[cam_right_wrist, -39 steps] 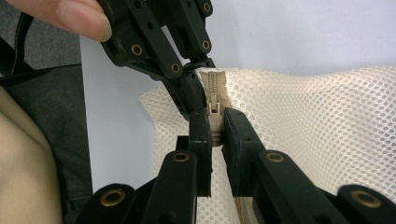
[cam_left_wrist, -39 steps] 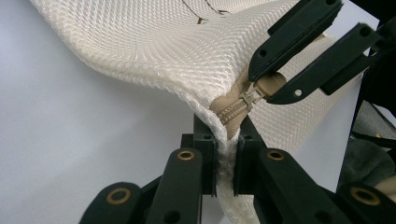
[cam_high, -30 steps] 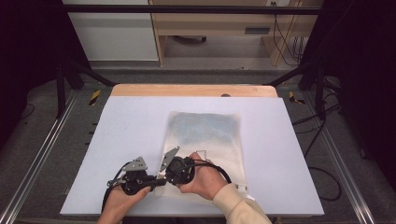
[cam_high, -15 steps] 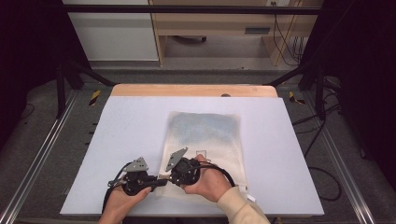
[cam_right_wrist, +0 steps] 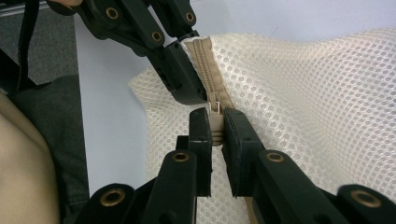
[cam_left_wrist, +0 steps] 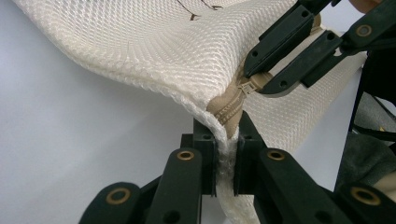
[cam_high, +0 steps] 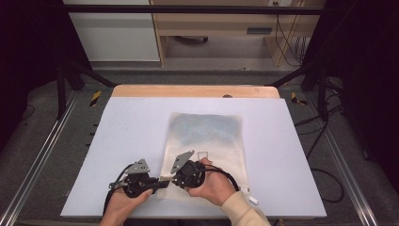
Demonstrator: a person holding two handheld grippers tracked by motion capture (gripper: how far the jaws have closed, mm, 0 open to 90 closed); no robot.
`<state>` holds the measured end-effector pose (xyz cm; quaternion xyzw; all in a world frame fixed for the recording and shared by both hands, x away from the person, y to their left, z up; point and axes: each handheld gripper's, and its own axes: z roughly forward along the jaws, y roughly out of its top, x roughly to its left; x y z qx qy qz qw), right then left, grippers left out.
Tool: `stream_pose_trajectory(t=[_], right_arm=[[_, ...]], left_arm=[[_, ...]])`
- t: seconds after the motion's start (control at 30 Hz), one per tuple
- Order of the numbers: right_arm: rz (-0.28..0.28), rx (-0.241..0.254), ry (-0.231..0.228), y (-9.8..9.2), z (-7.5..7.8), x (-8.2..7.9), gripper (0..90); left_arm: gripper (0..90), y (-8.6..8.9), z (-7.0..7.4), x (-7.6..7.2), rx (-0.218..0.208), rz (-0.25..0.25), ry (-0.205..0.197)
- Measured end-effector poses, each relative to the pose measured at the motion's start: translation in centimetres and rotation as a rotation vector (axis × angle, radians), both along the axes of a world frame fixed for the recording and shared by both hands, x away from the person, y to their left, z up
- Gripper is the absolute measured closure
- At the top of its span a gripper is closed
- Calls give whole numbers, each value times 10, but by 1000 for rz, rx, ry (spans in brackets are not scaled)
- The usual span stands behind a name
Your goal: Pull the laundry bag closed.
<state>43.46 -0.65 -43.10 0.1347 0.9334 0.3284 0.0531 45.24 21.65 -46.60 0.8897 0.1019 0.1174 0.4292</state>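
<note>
Up top, the room is dim: a pale cabinet (cam_high: 113, 33) against the far wall, a wooden desk (cam_high: 221, 26) beside it with cables (cam_high: 282, 33) hanging down, grey carpeted floor (cam_high: 42, 127) all round, and dark metal frame posts (cam_high: 61, 82) either side. In the middle sits the table (cam_high: 131, 122), a wide pale lavender-white top with a strip of bare wood (cam_high: 193, 91) along its far edge and metal rails (cam_high: 33, 165) running down both flanks.

Lying flat on the table, right of centre and reaching to the near edge, is the cream mesh laundry bag (cam_high: 207, 141), something bluish showing through its far half.

Down at the bag's near left corner, both hands are in. The left gripper (cam_left_wrist: 226, 156) has its jaws clamped tight on the bag's corner seam, fabric bunched between them, that corner lifted off the table. Just beside it, the right gripper (cam_right_wrist: 215, 135) has its jaws pinched narrow on the tan zipper pull (cam_right_wrist: 215, 119), which sits on the tan zipper tape (cam_right_wrist: 208, 65) at that same corner. The two sets of jaws nearly touch.
</note>
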Motion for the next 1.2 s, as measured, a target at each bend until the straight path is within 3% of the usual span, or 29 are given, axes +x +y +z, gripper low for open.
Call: stream_pose_trajectory(t=[0.17, 0.33, 0.57, 0.87, 1.2], right_arm=[[-11, 13, -7, -4, -1, -1, 824], [-21, 30, -7, -8, -5, -1, 824], [-25, 53, -27, -12, -6, -4, 824], [-40, 81, -25, -21, -5, -3, 824], [-47, 79, -36, -26, -3, -7, 824]], left_arm=[[824, -1, 1, -1, -8, 6, -2], [824, -4, 0, -2, 9, 7, -19], [824, -7, 0, -6, -4, 31, -35], [824, -11, 0, -6, -22, 23, -49], [824, -14, 2, -8, -25, 22, -51]])
